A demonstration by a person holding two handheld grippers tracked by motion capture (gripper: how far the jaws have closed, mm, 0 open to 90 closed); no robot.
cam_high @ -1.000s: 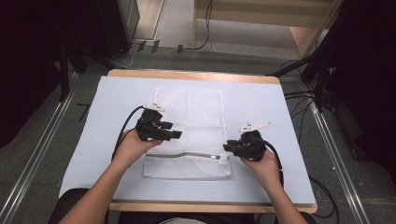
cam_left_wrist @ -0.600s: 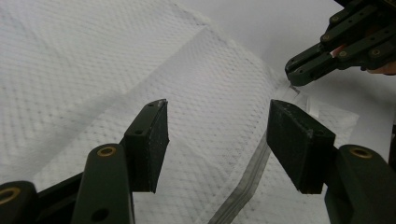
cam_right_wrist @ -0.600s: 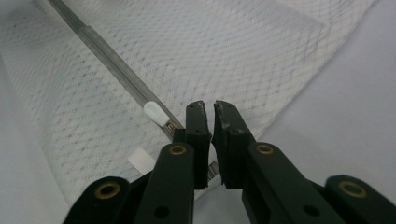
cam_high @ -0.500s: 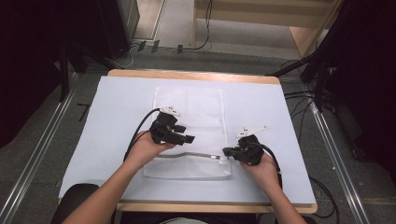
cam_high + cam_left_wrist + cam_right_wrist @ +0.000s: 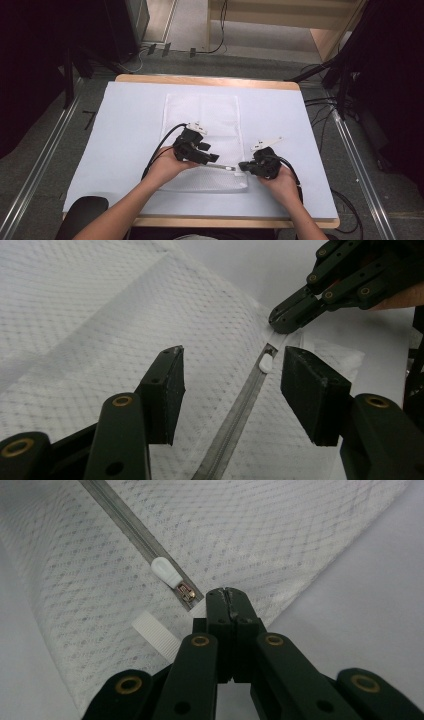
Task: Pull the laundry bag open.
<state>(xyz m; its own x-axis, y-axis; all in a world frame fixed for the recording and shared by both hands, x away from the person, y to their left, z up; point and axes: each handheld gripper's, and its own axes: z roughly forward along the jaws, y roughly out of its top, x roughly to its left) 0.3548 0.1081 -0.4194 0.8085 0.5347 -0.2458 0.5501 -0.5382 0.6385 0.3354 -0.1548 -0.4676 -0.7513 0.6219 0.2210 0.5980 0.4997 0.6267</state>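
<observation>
Right claw (image 5: 226, 594) clamped on mesh bag (image 5: 280, 535) beside zipper pull (image 5: 165, 571).

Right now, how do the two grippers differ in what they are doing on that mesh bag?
The left gripper stands open, its jaws straddling the zipper without touching it, and they have just been closing a little. The right gripper is shut on the mesh bag, pinching its edge at the zipper's end. The left gripper points toward the white pull tab; the right sits just past it. Both are black, hand-held, and work the same zipper.
</observation>
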